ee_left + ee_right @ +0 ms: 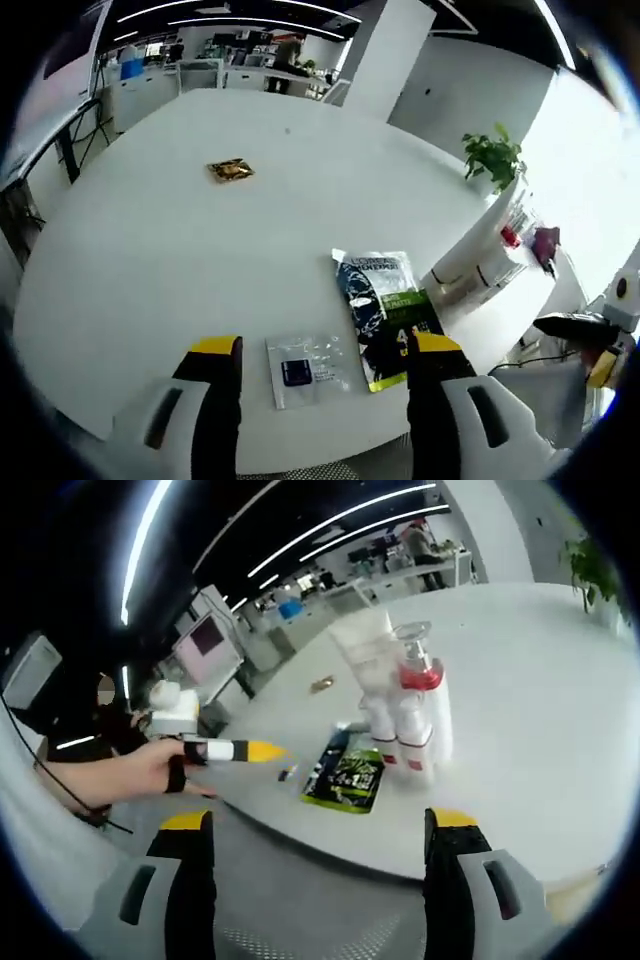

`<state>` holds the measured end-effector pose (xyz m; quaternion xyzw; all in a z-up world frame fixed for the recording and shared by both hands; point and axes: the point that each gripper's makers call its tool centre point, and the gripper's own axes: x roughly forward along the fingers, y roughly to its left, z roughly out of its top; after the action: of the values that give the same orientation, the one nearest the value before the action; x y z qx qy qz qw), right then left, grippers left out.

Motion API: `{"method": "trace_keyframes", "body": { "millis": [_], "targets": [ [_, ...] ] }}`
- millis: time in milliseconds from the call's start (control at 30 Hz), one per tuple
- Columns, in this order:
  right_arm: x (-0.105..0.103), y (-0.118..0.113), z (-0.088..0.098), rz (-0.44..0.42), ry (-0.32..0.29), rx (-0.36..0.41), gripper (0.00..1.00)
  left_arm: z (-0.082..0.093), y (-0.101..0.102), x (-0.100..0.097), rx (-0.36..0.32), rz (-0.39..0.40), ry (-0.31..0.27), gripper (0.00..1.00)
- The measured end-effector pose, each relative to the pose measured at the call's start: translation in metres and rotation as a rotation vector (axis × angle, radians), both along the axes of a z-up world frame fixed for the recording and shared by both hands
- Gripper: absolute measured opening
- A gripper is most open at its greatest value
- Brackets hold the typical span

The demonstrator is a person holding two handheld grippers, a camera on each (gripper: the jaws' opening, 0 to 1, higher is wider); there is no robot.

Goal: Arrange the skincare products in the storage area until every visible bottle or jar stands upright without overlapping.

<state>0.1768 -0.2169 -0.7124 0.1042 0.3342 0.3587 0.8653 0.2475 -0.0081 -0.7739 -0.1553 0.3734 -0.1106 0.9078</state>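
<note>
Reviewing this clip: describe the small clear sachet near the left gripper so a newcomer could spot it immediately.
Start at the big white round table and come to its near edge, between the left gripper's yellow-tipped jaws. The clear sachet lies flat there, just left of the dark green-and-black packet. It is transparent with a small dark blue square, unlike the larger printed packet or the distant gold wrapper.

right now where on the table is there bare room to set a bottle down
Free: the broad table stretch between the small gold packet and the clear sachet. Crowded: the green pouch right beside the cluster of bottles.
</note>
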Motion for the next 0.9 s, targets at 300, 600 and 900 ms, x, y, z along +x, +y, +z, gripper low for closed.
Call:
{"method": "trace_keyframes", "body": {
  "millis": [300, 600, 900],
  "targets": [
    [0.0, -0.001, -0.001, -0.001, -0.009, -0.01, 0.86, 0.025, 0.022, -0.015, -0.007, -0.008, -0.106, 0.67],
    [-0.001, -0.001, -0.001, 0.001, -0.02, -0.02, 0.87, 0.058, 0.029, -0.018, -0.023, -0.075, -0.248, 0.91],
    [-0.002, 0.01, 0.001, 0.025, -0.022, -0.013, 0.87, 0.081, 0.031, -0.028, -0.006, -0.15, -0.313, 0.99]
  ]
}}
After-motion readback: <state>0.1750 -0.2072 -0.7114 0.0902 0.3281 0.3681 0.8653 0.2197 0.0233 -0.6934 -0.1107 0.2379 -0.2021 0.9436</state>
